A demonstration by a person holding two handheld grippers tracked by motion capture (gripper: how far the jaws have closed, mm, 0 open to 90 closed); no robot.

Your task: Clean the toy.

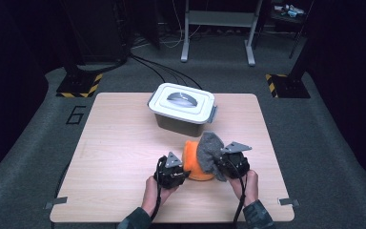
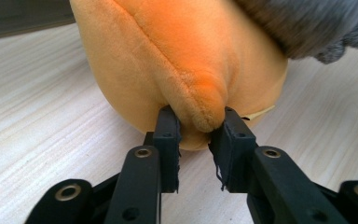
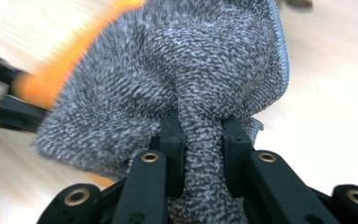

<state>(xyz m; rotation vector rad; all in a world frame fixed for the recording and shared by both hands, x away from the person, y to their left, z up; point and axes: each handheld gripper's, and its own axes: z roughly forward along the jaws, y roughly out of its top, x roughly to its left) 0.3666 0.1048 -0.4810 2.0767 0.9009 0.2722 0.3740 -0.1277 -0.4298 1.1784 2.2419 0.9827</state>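
Pinching orange plush (image 2: pixel 177 60), apparently; grey cloth (image 3: pixel 177 70) gripped.

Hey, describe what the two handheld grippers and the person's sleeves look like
Both the left gripper and right gripper are black, each topped with a grey three-cornered plate and trailing a black cable. Their jaws are flat black bars on linkages with brass-coloured rivets, with dark pads frayed at the edges. The sleeves are dark with a mottled greenish pattern.

Lidded bin (image 1: pixel 182 109) behind plush (image 1: pixel 193 164); cloth (image 1: pixel 209 149) draped on plush's right
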